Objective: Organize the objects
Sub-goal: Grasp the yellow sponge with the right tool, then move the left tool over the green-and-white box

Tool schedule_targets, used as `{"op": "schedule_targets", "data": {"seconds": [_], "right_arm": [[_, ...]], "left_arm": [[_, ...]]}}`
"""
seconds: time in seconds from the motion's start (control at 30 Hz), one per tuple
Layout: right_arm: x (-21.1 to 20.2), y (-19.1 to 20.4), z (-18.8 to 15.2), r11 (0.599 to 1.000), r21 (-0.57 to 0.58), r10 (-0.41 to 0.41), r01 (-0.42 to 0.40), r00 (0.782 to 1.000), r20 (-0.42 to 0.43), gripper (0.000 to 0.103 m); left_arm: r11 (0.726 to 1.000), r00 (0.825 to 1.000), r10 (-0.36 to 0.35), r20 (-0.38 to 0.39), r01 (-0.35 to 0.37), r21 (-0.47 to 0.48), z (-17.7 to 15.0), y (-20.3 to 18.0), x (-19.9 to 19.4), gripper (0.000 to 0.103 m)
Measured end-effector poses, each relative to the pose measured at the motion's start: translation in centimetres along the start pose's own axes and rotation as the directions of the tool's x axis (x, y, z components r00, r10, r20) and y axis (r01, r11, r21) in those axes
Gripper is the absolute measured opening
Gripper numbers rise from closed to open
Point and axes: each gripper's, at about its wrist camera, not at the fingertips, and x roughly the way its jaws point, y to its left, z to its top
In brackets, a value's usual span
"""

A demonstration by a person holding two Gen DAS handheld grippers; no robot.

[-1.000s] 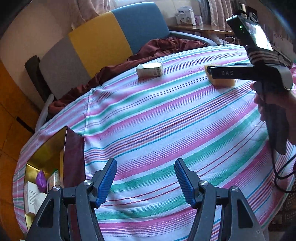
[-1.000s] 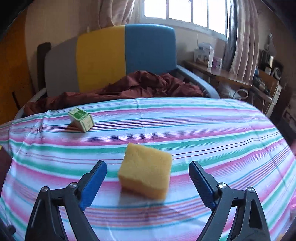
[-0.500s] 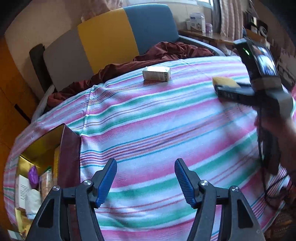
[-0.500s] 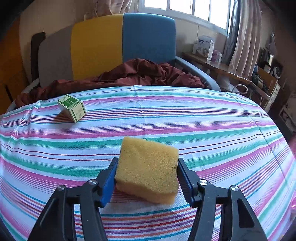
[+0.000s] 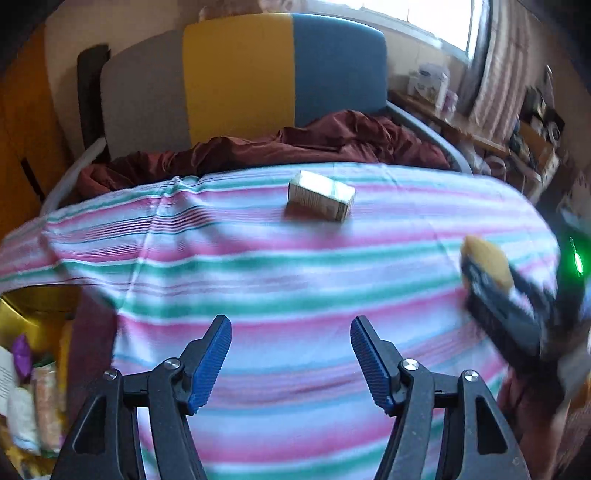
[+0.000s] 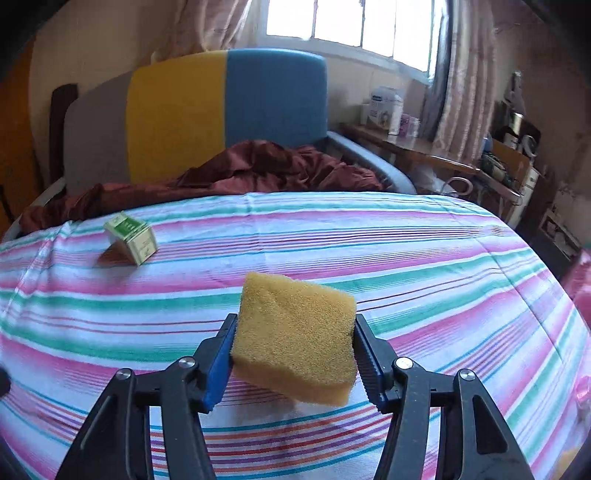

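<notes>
Sponge [image 6: 295,339], yellow and porous, sits clamped between the blue pads of the right tongs [image 6: 293,354], tilted, its lower corner just above or barely off the striped cloth; which of the two I cannot tell. The grip looks firm, so this piece seems ready to be carried off. Left tongs [image 5: 290,363] are widening with nothing between them, hovering over bare cloth and pointed roughly toward the small carton [image 5: 320,201], which lies on its side near the far edge of the table [image 5: 258,266], well apart from the sponge. At the lower left edge of the left view a gold-lined box [image 5: 40,314] already holds several packets and wrappers, so part of the sorting appears done; by my judgement the sponge and the carton are the two items left on the cloth, though the views do not show the whole surface. The cloth is striped pink, green and white, lightly creased. Behind it a maroon blanket [image 6: 236,173] is heaped on a seat with a grey, yellow and blue backrest [image 6: 207,110], and a bright window with curtains [image 6: 351,22] lights a cluttered side shelf
</notes>
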Motion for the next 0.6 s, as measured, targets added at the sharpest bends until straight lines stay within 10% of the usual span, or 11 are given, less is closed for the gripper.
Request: {"op": "schedule_targets", "data": {"seconds": [0.6], "right_arm": [[0.1,-1.9,-0.2,0.992,0.097,-0.076,0.077,0.997,-0.011,0.060]], "left_arm": [[0.994,1.000,0.013,0.022,-0.010,-0.108,9.1,-4.1,7.6,0.082]]}}
